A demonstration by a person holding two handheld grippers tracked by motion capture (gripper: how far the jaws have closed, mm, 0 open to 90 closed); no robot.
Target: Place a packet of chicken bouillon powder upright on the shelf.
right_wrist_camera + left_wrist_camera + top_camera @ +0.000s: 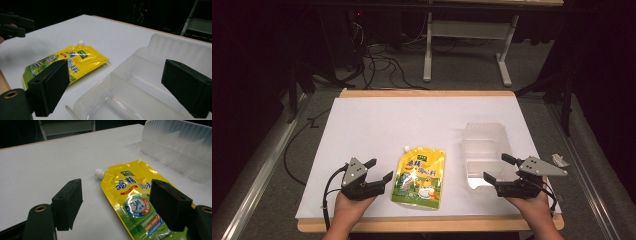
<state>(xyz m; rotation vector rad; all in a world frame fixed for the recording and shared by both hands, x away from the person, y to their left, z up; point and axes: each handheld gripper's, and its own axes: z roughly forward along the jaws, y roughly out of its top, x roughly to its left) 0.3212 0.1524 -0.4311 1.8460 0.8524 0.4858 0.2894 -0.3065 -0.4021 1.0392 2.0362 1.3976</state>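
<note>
Room: dark all round your desk; cables trail over the grey floor beyond its far edge, and a pale metal frame [467, 45] stands farther back.
Surface: a white sheet [412, 120] covers the wooden desk [427, 93], whose wood shows as a strip along the far and near edges.
Container: one clear plastic tray with inner dividers [484, 150] sits toward the right edge of the desk, about midway between far and near; nothing lies in it that you can see.
Pouch: one flat yellow and green spouted pouch with a white cap [418, 177] lies near the middle of the near edge, cap pointing to the far side, just left of the tray and apart from it.
Left gripper: your left gripper [379, 171] hovers close to the near edge, left of the pouch; its jaws stand wide apart with nothing between them, one pad over the pouch's printed face in the left gripper view.
Right gripper: your right gripper [498, 168] is at the tray's near end, jaws spread and gripping nothing, the tray's wall seen between them.
Small item: a scrap of pale material [560, 160] lies at the right edge.
Open room: the far half and the left side of the sheet are bare.
Count: one tray, one pouch, two grippers.
</note>
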